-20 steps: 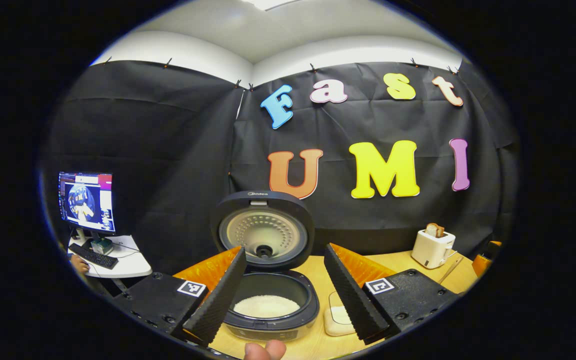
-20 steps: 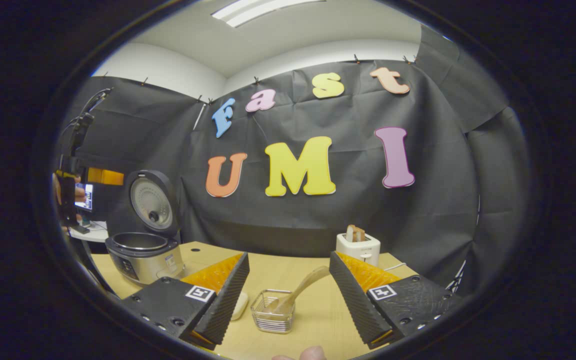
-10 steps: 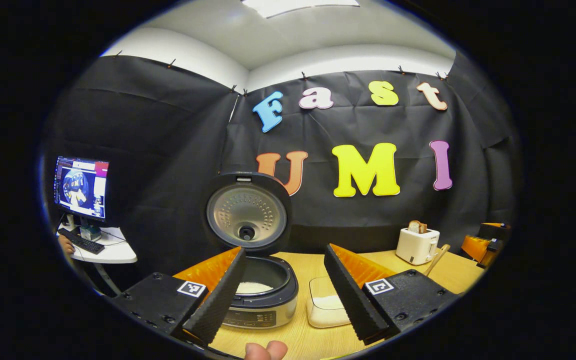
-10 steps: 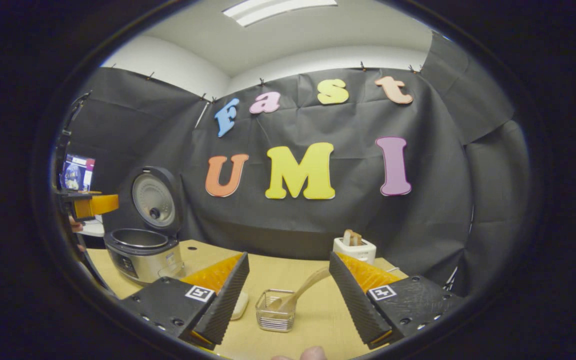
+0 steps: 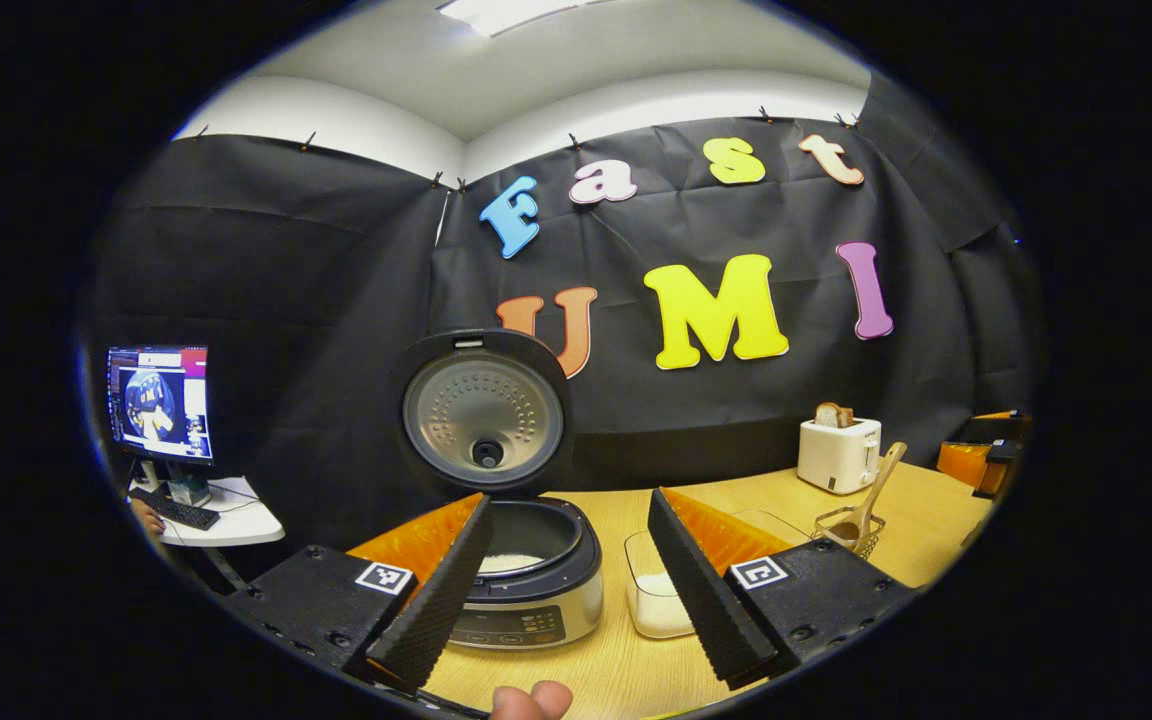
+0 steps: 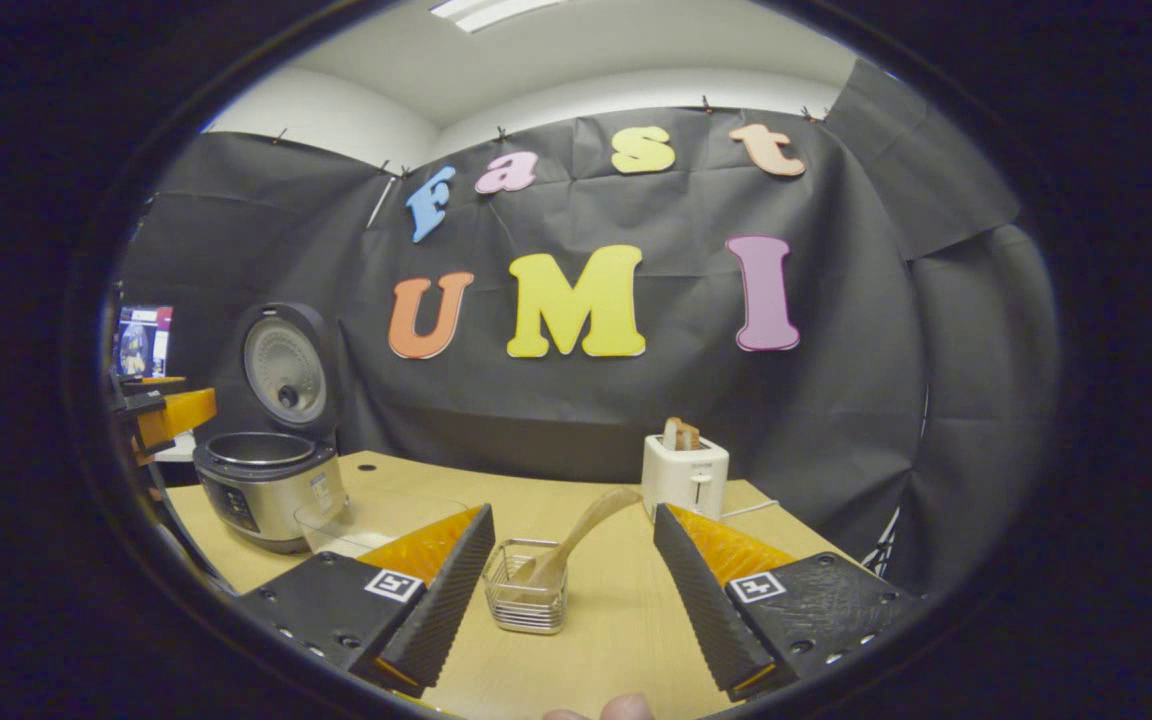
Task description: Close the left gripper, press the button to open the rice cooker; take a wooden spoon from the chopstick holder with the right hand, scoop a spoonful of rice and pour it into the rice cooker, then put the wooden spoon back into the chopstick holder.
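The rice cooker [image 5: 526, 590] stands open on the wooden table, its lid [image 5: 484, 420] upright, with white rice low in the pot. My left gripper [image 5: 568, 505] is open and empty, held back in front of the cooker. A clear box of rice [image 5: 658, 600] sits to the cooker's right. The wooden spoon [image 6: 576, 535] leans in the wire chopstick holder [image 6: 526, 588]. My right gripper [image 6: 574, 512] is open, with the holder a little ahead between its fingers. In the right gripper view the rice cooker [image 6: 266, 485] stands at far left, with the left gripper [image 6: 164, 415] beside it.
A white toaster [image 6: 684, 472] with bread in it stands at the back of the table, behind the holder. A monitor [image 5: 158, 400] and keyboard sit on a small white desk off the table's left side. A thumb [image 5: 531, 700] shows at the bottom edge.
The left gripper has drawn back from over the cooker, so the pot looks smaller and the rice box and holder have come into its view. The right gripper shifted slightly; the spoon stayed in the holder.
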